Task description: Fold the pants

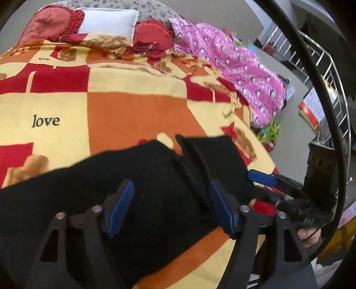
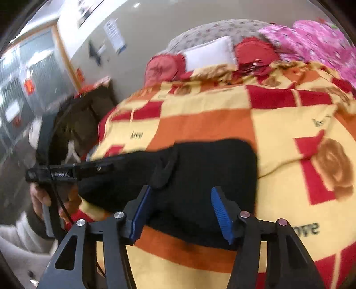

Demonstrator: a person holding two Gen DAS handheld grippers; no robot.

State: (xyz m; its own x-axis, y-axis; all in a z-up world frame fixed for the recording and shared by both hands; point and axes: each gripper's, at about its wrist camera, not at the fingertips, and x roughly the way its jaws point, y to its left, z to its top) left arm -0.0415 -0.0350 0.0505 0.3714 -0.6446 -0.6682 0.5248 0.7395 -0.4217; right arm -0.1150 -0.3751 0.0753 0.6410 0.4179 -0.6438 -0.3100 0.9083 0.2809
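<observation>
Black pants (image 1: 124, 186) lie on the patterned bed blanket (image 1: 133, 115), with a folded layer and a raised flap on top; they also show in the right wrist view (image 2: 207, 169). My left gripper (image 1: 171, 189) hovers over the pants, jaws open and empty. My right gripper (image 2: 181, 195) hovers over the pants' near edge, jaws open and empty. The right gripper's blue fingertip (image 1: 262, 177) shows at the right in the left wrist view, beside the pants' edge. The left gripper's body (image 2: 66, 172) shows at the left in the right wrist view.
Red cushions (image 1: 51, 24) and a white pillow (image 1: 109, 20) lie at the head of the bed. A pink patterned cloth (image 1: 240, 66) lies along the bed's right side. A metal railing (image 1: 329, 73) and boxes stand beyond the bed on the right.
</observation>
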